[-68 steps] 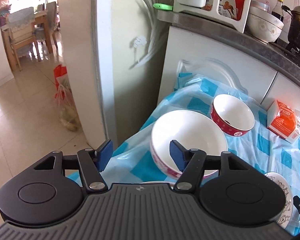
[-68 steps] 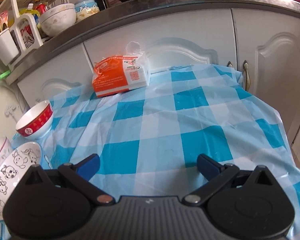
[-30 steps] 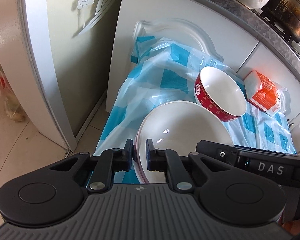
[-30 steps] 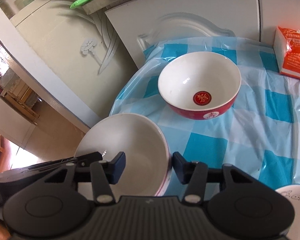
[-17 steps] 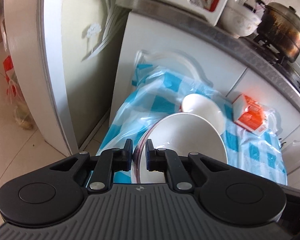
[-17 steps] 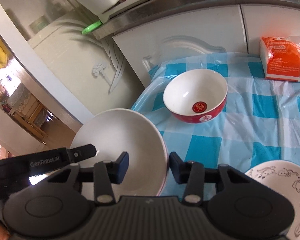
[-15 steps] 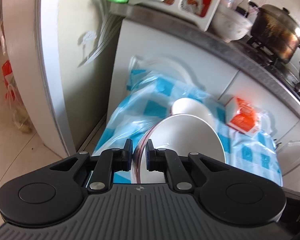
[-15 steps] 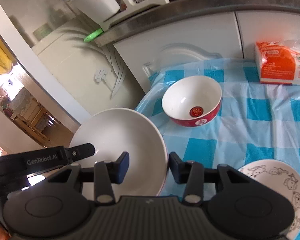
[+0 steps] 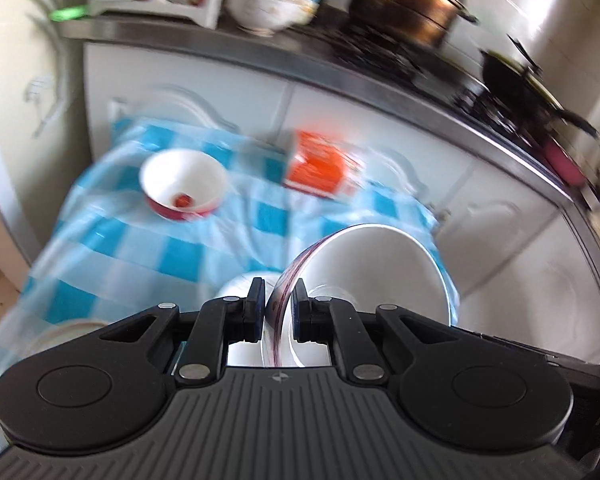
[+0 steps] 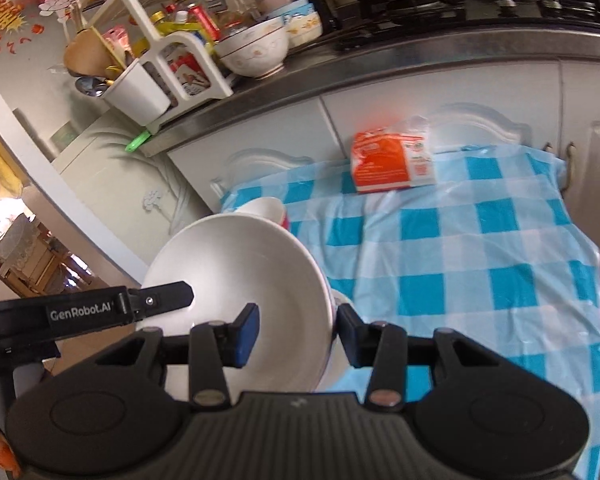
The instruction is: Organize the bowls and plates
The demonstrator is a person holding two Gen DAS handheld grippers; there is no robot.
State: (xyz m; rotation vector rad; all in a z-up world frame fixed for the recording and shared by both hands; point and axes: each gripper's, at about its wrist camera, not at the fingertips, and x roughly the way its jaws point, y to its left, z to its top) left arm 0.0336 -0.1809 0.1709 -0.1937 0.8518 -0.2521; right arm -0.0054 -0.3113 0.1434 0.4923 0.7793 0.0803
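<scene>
A large white bowl (image 9: 372,264) with a dark pink rim band hangs tilted above the blue-checked tablecloth (image 10: 460,260). My left gripper (image 9: 279,312) is shut on its near rim. My right gripper (image 10: 296,332) grips the opposite rim of the same bowl (image 10: 236,264), one finger inside and one outside. The left gripper's black finger (image 10: 156,300) shows across the bowl in the right wrist view. A small red bowl (image 9: 182,188) with a white inside stands at the table's far left. A white plate (image 9: 236,292) lies under the lifted bowl, mostly hidden.
An orange packet (image 10: 388,160) lies at the table's back edge against white cabinet doors (image 10: 440,92). The steel counter (image 10: 420,56) above holds a floral bowl (image 10: 256,52), a white rack and pots. Another dish (image 9: 64,332) shows at the near left table edge.
Both grippers have lifted the large white bowl off the table's left end and carried it up and to the right. The red bowl now lies far to the left.
</scene>
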